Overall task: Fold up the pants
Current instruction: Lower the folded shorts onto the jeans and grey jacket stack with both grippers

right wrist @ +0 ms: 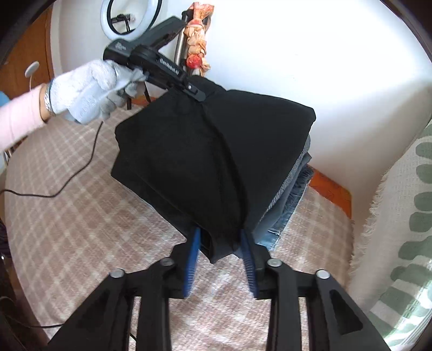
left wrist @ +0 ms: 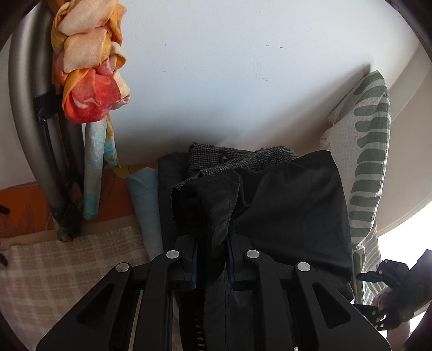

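Folded black pants [left wrist: 291,205] [right wrist: 205,151] lie on top of a stack of folded garments. My left gripper [left wrist: 212,243] is shut on a raised fold at the pants' near edge; dark cloth fills its jaws. The right wrist view shows this left gripper [right wrist: 198,95] at the pants' far corner, held by a gloved hand [right wrist: 89,89]. My right gripper [right wrist: 220,243] is open, its blue pads [right wrist: 193,248] standing apart with the pants' near corner hanging between them. The right gripper [left wrist: 363,293] also shows at the left wrist view's lower right edge.
Under the pants lie a grey tweed garment [left wrist: 216,159] and frayed denim [right wrist: 286,216]. The stack rests on a checked cloth [right wrist: 81,216]. A green-patterned white towel [left wrist: 370,151] hangs at the right. A knotted orange scarf [left wrist: 89,67] on a metal pole, a ring light [right wrist: 129,19] and a black cable [right wrist: 81,162] are nearby.
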`<action>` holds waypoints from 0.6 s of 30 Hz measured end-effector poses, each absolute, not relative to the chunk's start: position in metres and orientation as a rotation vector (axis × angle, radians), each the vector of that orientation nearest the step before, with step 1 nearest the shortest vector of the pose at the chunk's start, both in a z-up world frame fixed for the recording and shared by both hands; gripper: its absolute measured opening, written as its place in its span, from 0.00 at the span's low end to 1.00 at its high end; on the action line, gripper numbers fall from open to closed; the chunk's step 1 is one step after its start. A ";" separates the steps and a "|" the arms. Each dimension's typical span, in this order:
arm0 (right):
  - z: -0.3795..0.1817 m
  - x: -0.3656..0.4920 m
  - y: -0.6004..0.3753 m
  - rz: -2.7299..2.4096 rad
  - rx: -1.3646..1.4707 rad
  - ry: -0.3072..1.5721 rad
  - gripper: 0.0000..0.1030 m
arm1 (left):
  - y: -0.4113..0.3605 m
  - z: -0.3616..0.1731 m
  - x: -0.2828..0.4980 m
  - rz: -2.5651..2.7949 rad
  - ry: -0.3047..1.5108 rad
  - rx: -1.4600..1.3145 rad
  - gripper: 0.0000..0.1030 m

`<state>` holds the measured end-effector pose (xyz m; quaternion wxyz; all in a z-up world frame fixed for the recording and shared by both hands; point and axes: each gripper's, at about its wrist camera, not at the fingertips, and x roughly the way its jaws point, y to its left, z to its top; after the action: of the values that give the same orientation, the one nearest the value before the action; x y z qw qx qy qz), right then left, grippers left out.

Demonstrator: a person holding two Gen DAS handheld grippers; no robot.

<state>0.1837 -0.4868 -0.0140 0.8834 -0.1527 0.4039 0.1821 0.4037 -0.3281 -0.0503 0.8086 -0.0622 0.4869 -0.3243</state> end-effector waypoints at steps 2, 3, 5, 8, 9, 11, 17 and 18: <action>0.000 0.183 -0.500 0.399 -0.205 0.796 0.53 | -0.325 -0.053 0.403 -0.691 1.041 -0.137 0.15; 0.009 0.190 -0.507 0.396 -0.142 0.772 0.56 | -0.324 -0.054 0.403 -0.699 1.044 -0.145 0.16; 0.021 0.210 -0.519 0.335 -0.024 0.730 0.58 | -0.323 -0.053 0.403 -0.702 1.044 -0.152 0.18; 0.024 0.250 -0.537 0.219 0.124 0.712 0.60 | -0.322 -0.049 0.402 -0.690 1.036 -0.145 0.27; 0.022 0.266 -0.542 0.203 0.178 0.715 0.60 | -0.322 -0.048 0.402 -0.686 1.030 -0.140 0.27; 0.018 0.298 -0.549 0.182 0.265 0.726 0.60 | -0.321 -0.046 0.402 -0.675 1.021 -0.122 0.29; 0.001 0.357 -0.539 0.200 0.320 0.786 0.17 | -0.306 -0.026 0.392 -0.599 0.883 -0.030 0.34; 0.003 0.359 -0.533 0.191 0.285 0.783 0.10 | -0.304 -0.021 0.388 -0.593 0.840 -0.016 0.34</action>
<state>0.3587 -0.5328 0.0026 0.9100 0.1381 0.3799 0.0924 0.3875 -0.3036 -0.0206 0.8707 -0.0077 0.4017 -0.2837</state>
